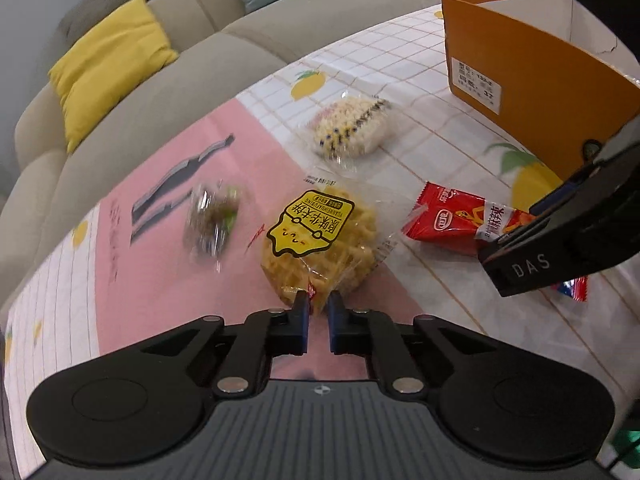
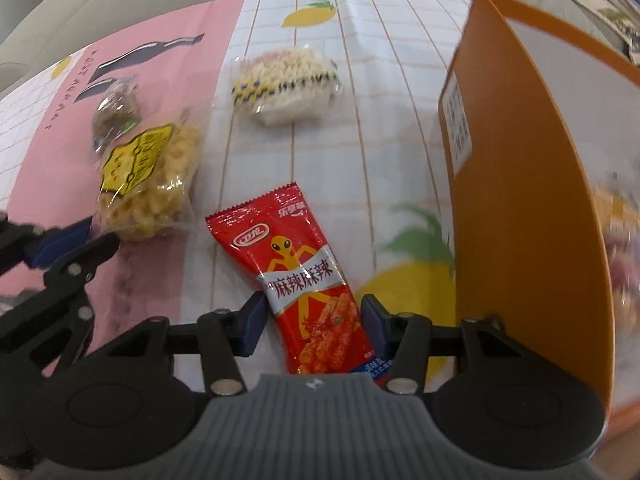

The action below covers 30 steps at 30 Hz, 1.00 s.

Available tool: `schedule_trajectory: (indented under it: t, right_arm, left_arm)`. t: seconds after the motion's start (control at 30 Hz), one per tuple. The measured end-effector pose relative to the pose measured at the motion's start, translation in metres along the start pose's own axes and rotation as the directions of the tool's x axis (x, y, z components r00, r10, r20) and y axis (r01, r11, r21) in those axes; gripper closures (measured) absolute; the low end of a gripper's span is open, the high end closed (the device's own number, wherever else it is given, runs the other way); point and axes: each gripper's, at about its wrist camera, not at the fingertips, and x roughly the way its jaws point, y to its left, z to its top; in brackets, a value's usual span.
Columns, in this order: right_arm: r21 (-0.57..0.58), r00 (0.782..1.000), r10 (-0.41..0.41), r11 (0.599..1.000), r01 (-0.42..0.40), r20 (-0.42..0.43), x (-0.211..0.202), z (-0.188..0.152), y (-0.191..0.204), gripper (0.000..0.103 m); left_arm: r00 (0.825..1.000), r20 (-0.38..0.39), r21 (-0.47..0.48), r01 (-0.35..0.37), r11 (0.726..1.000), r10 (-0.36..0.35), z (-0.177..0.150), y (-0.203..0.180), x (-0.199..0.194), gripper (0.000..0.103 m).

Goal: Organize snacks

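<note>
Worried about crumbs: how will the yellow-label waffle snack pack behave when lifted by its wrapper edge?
The waffle snack pack will probably dangle, since the left gripper pinches only the thin film edge. It looks light. The lattice pieces inside seem brittle, so squeezing them could crack them.

A: the desk cloth (image 2: 400,128) is a white grid with yellow lemons, plus a big pink panel. Orange box (image 2: 520,208) with a white label.

B: yep, and the red packet (image 2: 304,272) has a yellow alien on it. The waffle bag (image 1: 316,240) is golden with a yellow label, and the noodle pack (image 2: 286,80) is pale with blue-yellow checks.
</note>
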Motion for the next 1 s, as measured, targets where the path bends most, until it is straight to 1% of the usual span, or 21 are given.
schedule_trajectory:
  t: [0.1, 0.23, 0.3, 0.4, 0.43, 0.5, 0.53, 0.6, 0.63, 0.67, 0.7, 0.73, 0.77, 0.8, 0.83, 0.87, 0.93, 1.0]
  right_arm:
    - [-0.026, 1.000, -0.002, 1.000, 0.002, -0.007, -0.006, -0.018, 0.001, 0.054]
    - [-0.034, 1.000, -0.002, 0.999, 0.001, -0.023, -0.014, -0.041, -0.001, 0.054]
    - [-0.027, 1.000, -0.003, 1.000, 0.002, -0.026, -0.019, -0.051, -0.004, 0.054]
    - [-0.018, 1.000, 0.002, 1.000, -0.003, -0.030, -0.022, -0.061, -0.009, 0.053]
    - [-0.018, 1.000, 0.002, 1.000, -0.003, -0.031, -0.023, -0.063, -0.010, 0.053]
    - [-0.019, 0.999, 0.004, 1.000, -0.005, -0.035, -0.023, -0.066, -0.010, 0.052]
    - [-0.020, 0.999, 0.006, 1.000, -0.007, -0.035, -0.023, -0.066, -0.011, 0.052]
    - [-0.022, 0.999, 0.013, 1.000, -0.014, -0.038, -0.025, -0.068, -0.013, 0.051]
    - [-0.021, 0.999, 0.021, 1.000, -0.022, -0.037, -0.026, -0.069, -0.015, 0.048]
    - [-0.017, 0.999, 0.030, 0.999, -0.030, -0.036, -0.027, -0.068, -0.016, 0.045]
    - [-0.009, 0.999, 0.040, 0.999, -0.040, -0.033, -0.028, -0.069, -0.018, 0.041]
    - [-0.001, 0.998, 0.048, 0.999, -0.048, -0.029, -0.030, -0.069, -0.021, 0.038]
    - [0.006, 0.999, 0.048, 0.999, -0.048, -0.026, -0.031, -0.069, -0.022, 0.035]
    - [0.011, 0.999, 0.044, 0.999, -0.044, -0.022, -0.033, -0.070, -0.025, 0.030]
    - [0.014, 0.999, 0.042, 0.999, -0.042, -0.017, -0.034, -0.070, -0.028, 0.029]
    - [0.018, 0.999, 0.042, 0.999, -0.042, -0.014, -0.035, -0.070, -0.030, 0.029]
    - [0.032, 0.998, 0.055, 0.998, -0.054, -0.015, -0.035, -0.069, -0.033, 0.029]
    - [0.033, 0.998, 0.064, 0.997, -0.064, -0.007, -0.036, -0.069, -0.034, 0.029]
  left_arm:
    - [0.999, -0.044, -0.026, 0.005, 1.000, -0.006, -0.014, -0.004, -0.014, 0.094]
    - [0.995, -0.091, -0.019, 0.035, 0.999, -0.037, -0.030, -0.014, -0.033, 0.094]
    - [0.992, -0.107, -0.018, 0.062, 0.998, -0.063, -0.035, -0.018, -0.041, 0.094]
    - [0.985, -0.120, -0.043, 0.117, 0.992, -0.121, -0.040, -0.025, -0.050, 0.094]
    - [0.983, -0.120, -0.055, 0.137, 0.989, -0.142, -0.041, -0.026, -0.053, 0.093]
    - [0.980, -0.112, -0.077, 0.157, 0.985, -0.165, -0.042, -0.029, -0.055, 0.087]
    - [0.980, -0.106, -0.083, 0.160, 0.984, -0.168, -0.042, -0.030, -0.057, 0.082]
    - [0.980, -0.090, -0.094, 0.166, 0.982, -0.175, -0.041, -0.030, -0.061, 0.078]
    - [0.980, -0.079, -0.102, 0.174, 0.979, -0.182, -0.041, -0.029, -0.063, 0.069]
    - [0.980, -0.068, -0.112, 0.177, 0.978, -0.185, -0.040, -0.028, -0.066, 0.054]
    - [0.981, -0.054, -0.126, 0.177, 0.976, -0.185, -0.039, -0.027, -0.069, 0.045]
    - [0.983, -0.034, -0.152, 0.172, 0.973, -0.179, -0.039, -0.024, -0.073, 0.030]
    - [0.984, -0.021, -0.179, 0.170, 0.969, -0.177, -0.039, -0.020, -0.074, 0.022]
    - [0.983, -0.011, -0.223, 0.174, 0.959, -0.181, -0.038, -0.014, -0.075, 0.021]
    - [0.982, -0.010, -0.269, 0.179, 0.946, -0.189, -0.037, -0.009, -0.074, 0.019]
    - [0.980, -0.015, -0.327, 0.183, 0.927, -0.198, -0.036, -0.002, -0.071, 0.017]
    - [0.974, -0.038, -0.455, 0.182, 0.872, -0.223, -0.033, 0.010, -0.063, 0.014]
    - [0.969, -0.057, -0.564, 0.167, 0.809, -0.240, -0.031, 0.019, -0.052, 0.014]
